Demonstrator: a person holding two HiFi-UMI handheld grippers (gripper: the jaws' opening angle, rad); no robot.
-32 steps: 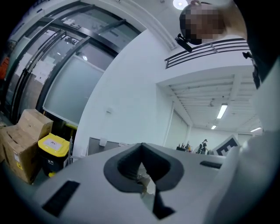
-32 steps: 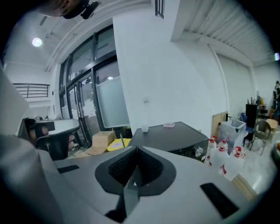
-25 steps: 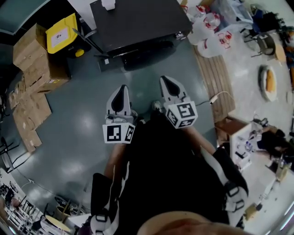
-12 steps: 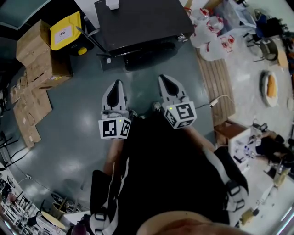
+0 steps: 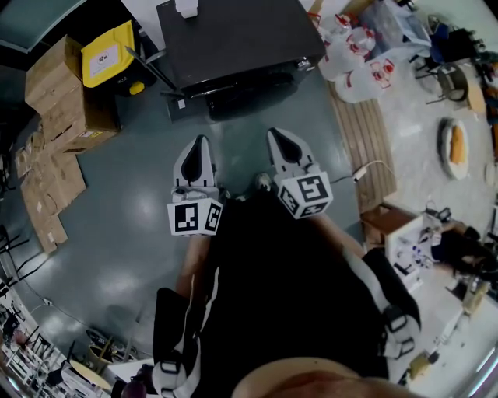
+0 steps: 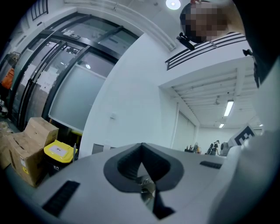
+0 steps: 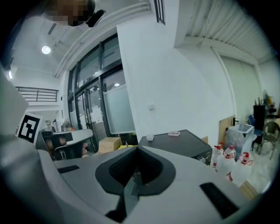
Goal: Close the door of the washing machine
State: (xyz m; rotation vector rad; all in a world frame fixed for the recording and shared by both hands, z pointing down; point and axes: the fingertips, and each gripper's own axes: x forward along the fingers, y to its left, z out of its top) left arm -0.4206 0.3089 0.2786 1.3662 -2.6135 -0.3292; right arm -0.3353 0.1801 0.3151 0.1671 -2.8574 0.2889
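The black washing machine (image 5: 233, 35) stands at the top of the head view, with its dark front (image 5: 249, 82) facing me. From this steep angle I cannot tell how its door stands. My left gripper (image 5: 201, 144) and right gripper (image 5: 280, 136) are held side by side above the grey floor, a short way in front of the machine and touching nothing. Both have their jaws together with nothing between them. The right gripper view shows the closed tip (image 7: 137, 148) and the machine's dark top (image 7: 179, 146) beyond it. In the left gripper view, the closed tip (image 6: 141, 145) points at a white wall.
Cardboard boxes (image 5: 54, 85) and a yellow-lidded bin (image 5: 109, 54) sit left of the machine. Water jugs (image 5: 358, 54) and a wooden pallet (image 5: 366, 140) lie to its right. A small white object (image 5: 187, 8) rests on the machine's top. Cluttered tables line the right edge.
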